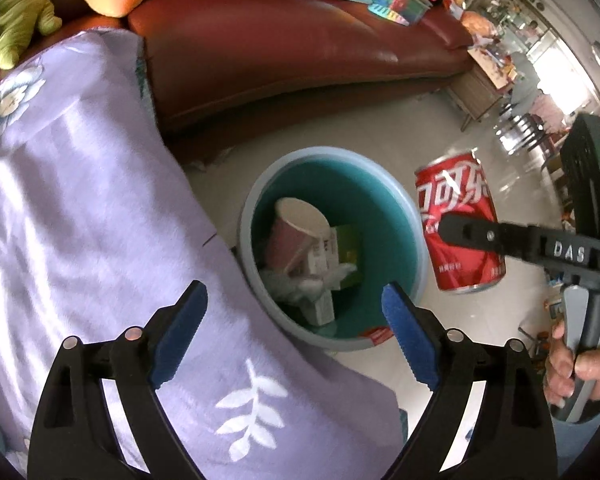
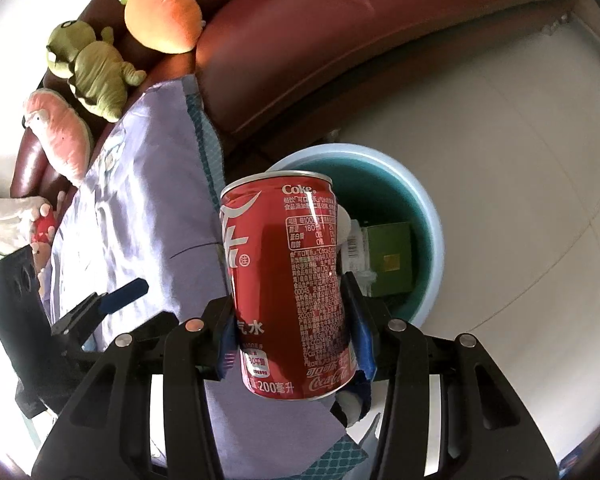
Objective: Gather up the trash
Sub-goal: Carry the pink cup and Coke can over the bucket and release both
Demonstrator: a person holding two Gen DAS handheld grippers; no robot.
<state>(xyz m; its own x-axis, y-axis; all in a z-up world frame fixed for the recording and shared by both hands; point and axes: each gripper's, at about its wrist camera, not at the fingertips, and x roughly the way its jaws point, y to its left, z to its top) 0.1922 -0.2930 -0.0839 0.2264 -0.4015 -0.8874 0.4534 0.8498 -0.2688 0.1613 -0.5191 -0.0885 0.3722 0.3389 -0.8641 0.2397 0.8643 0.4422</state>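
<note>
A red cola can [image 2: 288, 280] stands upright between the blue pads of my right gripper [image 2: 290, 304], which is shut on its lower half. The left wrist view shows the same can [image 1: 460, 224] hanging in the air just right of the teal bin [image 1: 248, 216], with a black finger [image 1: 472, 236] across it. The bin [image 2: 434, 220] sits on the floor and holds a pink paper cup [image 1: 296, 224], a green box [image 2: 392, 256] and white wrappers. My left gripper [image 1: 294, 292] is wide open above the bin's near rim, with nothing between its pads.
A dark red leather sofa [image 1: 300, 52] curves behind the bin. A purple floral cloth [image 1: 80, 200] drapes down beside the bin on the left. Plush toys [image 2: 96, 68] lie on the sofa. Pale floor tiles [image 2: 500, 140] spread to the right. A hand [image 1: 572, 364] holds the right gripper's handle.
</note>
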